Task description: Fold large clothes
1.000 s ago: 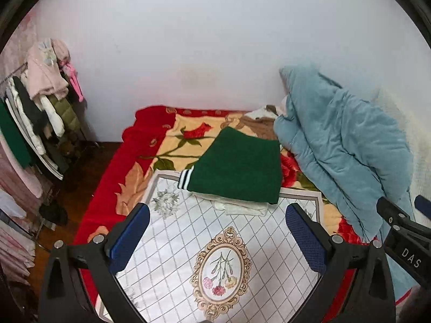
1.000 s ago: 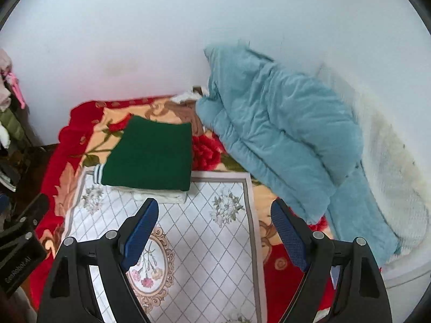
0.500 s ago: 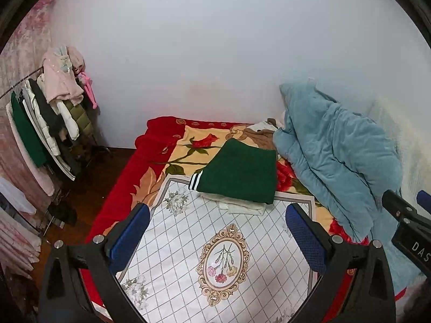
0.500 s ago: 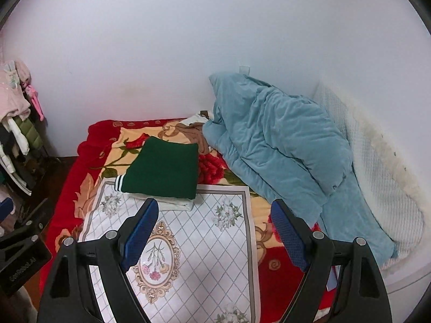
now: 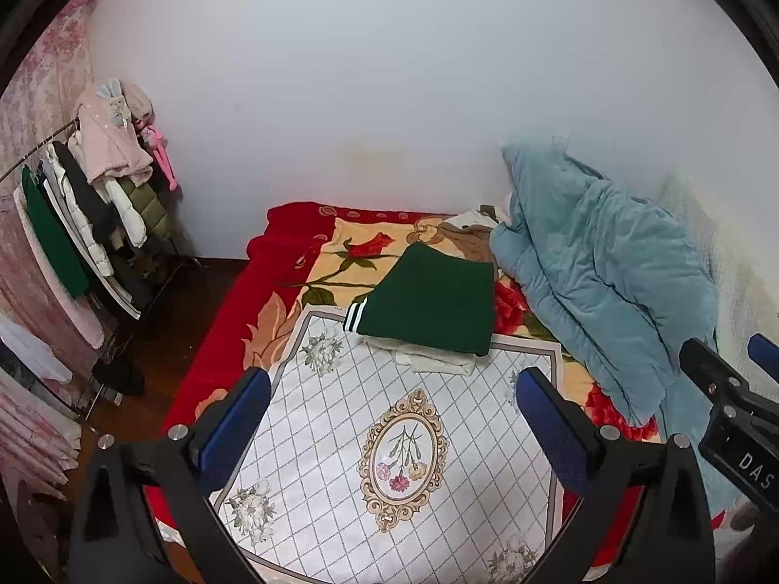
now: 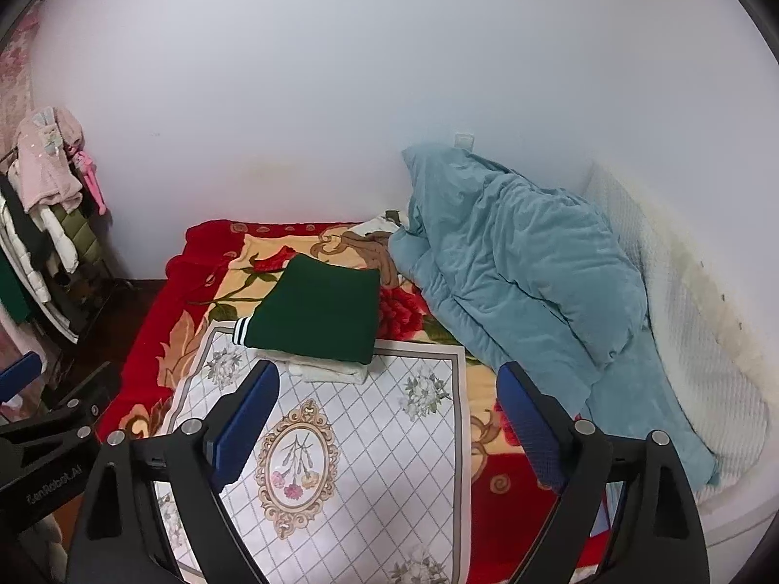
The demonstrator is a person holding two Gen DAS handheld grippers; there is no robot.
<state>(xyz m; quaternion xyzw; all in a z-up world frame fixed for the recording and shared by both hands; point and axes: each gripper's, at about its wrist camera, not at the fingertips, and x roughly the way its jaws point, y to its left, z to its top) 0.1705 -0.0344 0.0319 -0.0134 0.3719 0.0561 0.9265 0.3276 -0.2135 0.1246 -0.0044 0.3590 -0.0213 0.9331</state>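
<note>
Folded green garment [image 5: 428, 304] (far mat [image 5: 341, 418] edge), both grippers' fingers [image 5: 233, 421] spread, empty

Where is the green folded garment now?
The green folded garment lies mid-bed on a white folded cloth, left of the blue quilt.

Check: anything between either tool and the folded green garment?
Nothing visible. Both the left tool and right tool are open and empty; only bare white patterned sheet lies between them and the green garment, stacked on a cream garment.
</note>
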